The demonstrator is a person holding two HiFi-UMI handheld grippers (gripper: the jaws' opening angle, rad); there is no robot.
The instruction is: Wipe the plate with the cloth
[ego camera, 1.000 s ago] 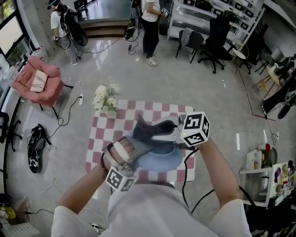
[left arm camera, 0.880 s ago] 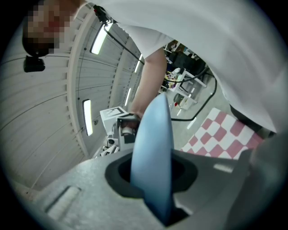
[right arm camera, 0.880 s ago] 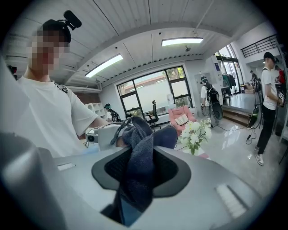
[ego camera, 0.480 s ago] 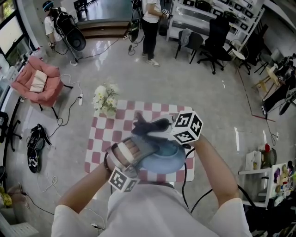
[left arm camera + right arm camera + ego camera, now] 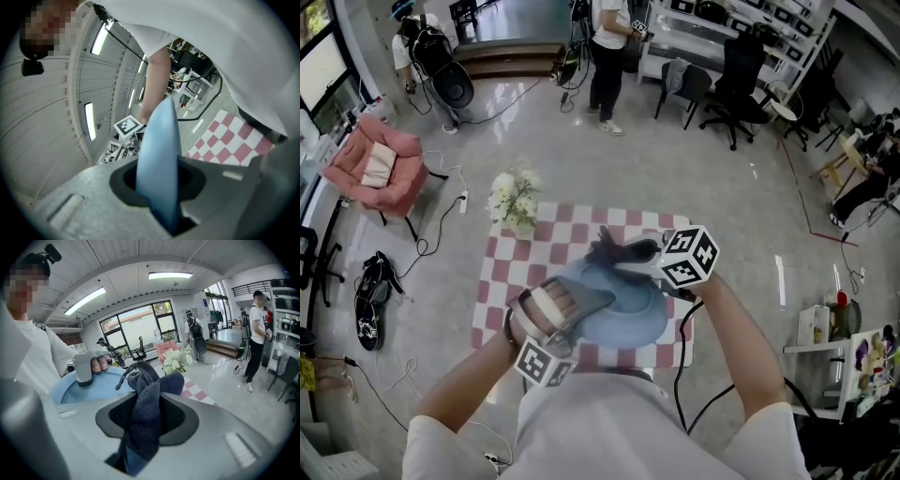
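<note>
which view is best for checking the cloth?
Right gripper view: the cloth fills the centre, pinched in the right tool, folds clear. Head view shows it only as a small dark bunch at the far edge of the plate. Left gripper view shows none of it, just the plate edge-on.

A flower bunch (image 5: pixel 514 202) blocks the far-left corner of the checked tabletop (image 5: pixel 499 281). The held plate (image 5: pixel 623 314) and cloth (image 5: pixel 614 251) crowd the middle and near edge. The left edge lies bare. The far-right corner seems open, though partly hidden.
</note>
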